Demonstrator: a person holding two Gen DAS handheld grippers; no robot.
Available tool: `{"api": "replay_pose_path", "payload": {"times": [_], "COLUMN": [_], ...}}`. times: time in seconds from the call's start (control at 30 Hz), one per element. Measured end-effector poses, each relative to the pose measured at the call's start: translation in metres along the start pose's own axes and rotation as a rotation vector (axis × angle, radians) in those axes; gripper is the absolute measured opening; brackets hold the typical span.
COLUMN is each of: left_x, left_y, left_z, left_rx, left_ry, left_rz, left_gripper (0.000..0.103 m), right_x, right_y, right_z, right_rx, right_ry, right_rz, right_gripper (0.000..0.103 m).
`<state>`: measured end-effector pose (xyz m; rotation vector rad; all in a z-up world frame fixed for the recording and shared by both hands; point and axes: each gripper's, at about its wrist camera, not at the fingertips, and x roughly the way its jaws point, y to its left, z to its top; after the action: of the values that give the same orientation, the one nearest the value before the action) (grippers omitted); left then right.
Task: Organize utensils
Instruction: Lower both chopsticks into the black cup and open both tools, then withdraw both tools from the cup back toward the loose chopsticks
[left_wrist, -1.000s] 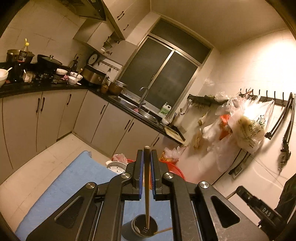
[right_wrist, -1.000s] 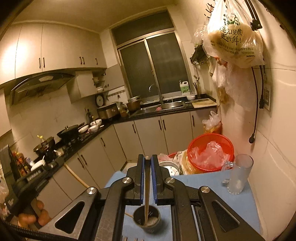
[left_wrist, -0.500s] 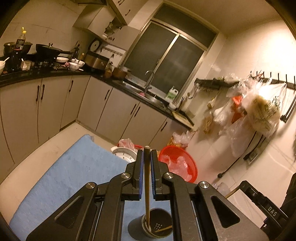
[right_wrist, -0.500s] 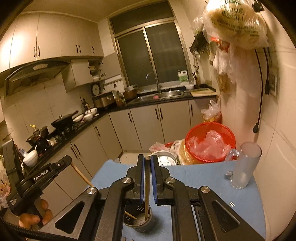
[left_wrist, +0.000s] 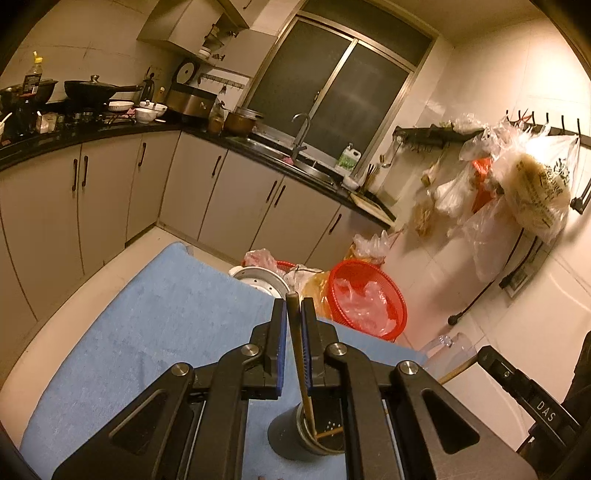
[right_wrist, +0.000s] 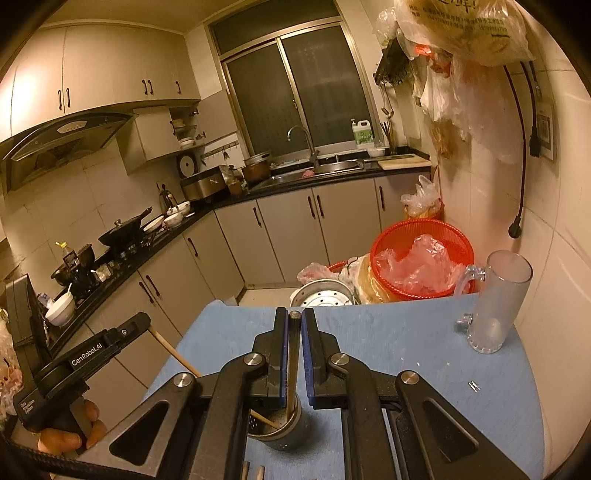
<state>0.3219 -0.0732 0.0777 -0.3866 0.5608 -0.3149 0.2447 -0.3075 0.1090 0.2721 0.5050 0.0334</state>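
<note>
A grey perforated utensil cup stands on the blue mat, also in the right wrist view. My left gripper has its jaws slightly apart around a wooden chopstick that leans, its lower end in the cup. My right gripper has a small gap around another chopstick whose lower end sits in the same cup. Each gripper shows in the other's view, at the right edge and the left edge.
A clear glass mug stands at the mat's right, near the wall. A red basket and a steel steamer plate lie beyond the far edge. Two stick ends lie at the near edge. Cabinets line the left.
Both grippers have tilted downward over the cup. Both sets of jaws have parted slightly, and the left chopstick now leans, loose in the gap.
</note>
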Motion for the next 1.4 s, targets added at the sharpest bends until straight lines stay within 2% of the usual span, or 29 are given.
{"api": "replay_pose_path", "payload": {"times": [0.17,0.37,0.43,0.47,0.53,0.7,0.83,0.97,1.0,1.03,1.13,1.4], "left_x": [0.005,0.002,-0.001,-0.004,-0.013,-0.035,-0.053,-0.072,-0.075,-0.079,-0.092,-0.114], "left_y": [-0.002,0.001,0.000,-0.001,-0.003,-0.013,-0.017,-0.018,-0.019,-0.020,-0.018,0.007], "left_z": [-0.005,-0.010,-0.011,-0.012,-0.014,-0.018,-0.025,-0.036,-0.038,-0.041,-0.051,-0.070], "left_rx": [0.032,0.041,0.051,0.060,0.086,0.175,0.224,0.260,0.267,0.279,0.309,0.340], "left_ry": [0.041,0.046,0.039,0.029,0.002,-0.037,-0.071,-0.096,-0.099,-0.104,-0.127,-0.069], "left_rz": [0.019,0.053,0.066,0.074,0.095,0.143,0.166,0.181,0.184,0.191,0.215,0.243], "left_gripper": [0.008,0.010,0.023,0.026,0.039,0.048,0.065,0.071,0.077,0.084,0.093,0.095], "right_x": [0.003,-0.003,-0.008,-0.012,-0.019,-0.037,-0.054,-0.065,-0.068,-0.070,-0.078,-0.093], "right_y": [-0.002,-0.003,-0.005,-0.005,-0.006,-0.004,-0.004,-0.003,-0.004,-0.004,-0.007,-0.026], "right_z": [-0.004,-0.009,-0.009,-0.008,-0.009,-0.014,-0.026,-0.040,-0.044,-0.047,-0.056,-0.084], "right_rx": [0.006,0.003,0.008,0.011,0.012,-0.002,-0.001,0.009,0.011,0.013,0.019,0.028], "right_ry": [0.024,0.020,0.013,0.006,-0.010,-0.022,-0.045,-0.052,-0.049,-0.047,-0.040,0.015], "right_rz": [-0.007,-0.021,-0.022,-0.025,-0.030,-0.041,-0.047,-0.047,-0.047,-0.048,-0.060,-0.097], "right_gripper": [0.008,0.011,0.021,0.030,0.036,0.048,0.058,0.074,0.079,0.081,0.084,0.085]}}
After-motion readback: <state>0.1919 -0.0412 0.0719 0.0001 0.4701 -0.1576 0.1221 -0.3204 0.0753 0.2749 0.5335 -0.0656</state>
